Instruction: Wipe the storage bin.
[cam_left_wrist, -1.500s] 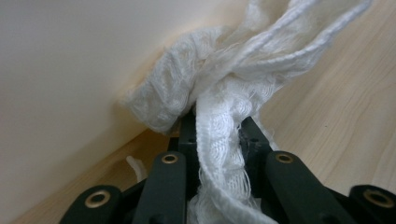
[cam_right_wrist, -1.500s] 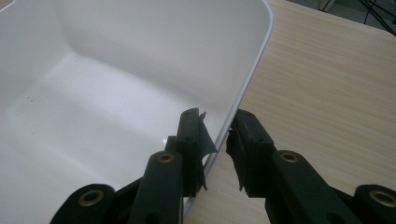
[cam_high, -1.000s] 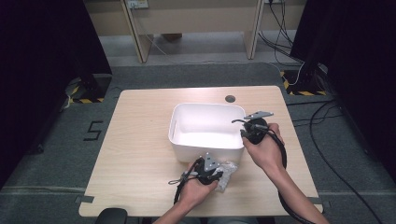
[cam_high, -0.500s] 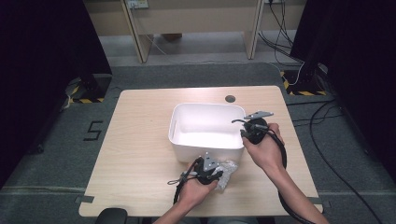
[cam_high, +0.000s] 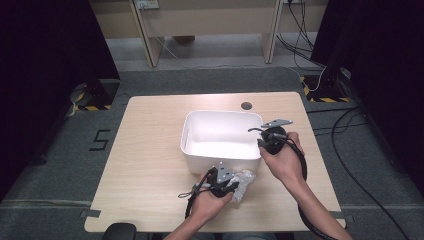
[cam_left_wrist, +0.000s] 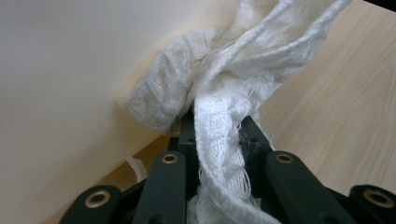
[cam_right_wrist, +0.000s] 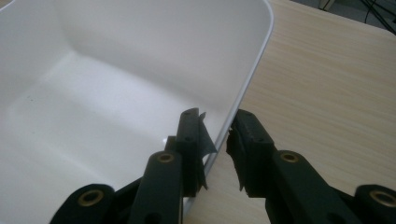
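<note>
An empty white plastic tub (cam_high: 222, 113) stands at the middle of the wooden table (cam_high: 150, 150). My left gripper (cam_high: 234, 184) lies just in front of the tub's near wall, shut on a crumpled white knitted cloth (cam_high: 245, 181). In the left gripper view the cloth (cam_left_wrist: 224, 84) bunches up between the jaws and leans against the tub's outer wall (cam_left_wrist: 70, 70). My right gripper (cam_high: 260, 143) is at the tub's right rim. In the right gripper view its jaws (cam_right_wrist: 218, 123) straddle that rim, one inside the tub (cam_right_wrist: 116, 70) and one outside, closed on the rim.
A dark round grommet (cam_high: 246, 106) sits in the table behind the tub. Bare wood lies to the left of the tub and at the far right (cam_right_wrist: 336, 70). Cables (cam_high: 350, 135) trail on the grey floor to the right, and desk legs (cam_high: 147, 35) stand beyond the table.
</note>
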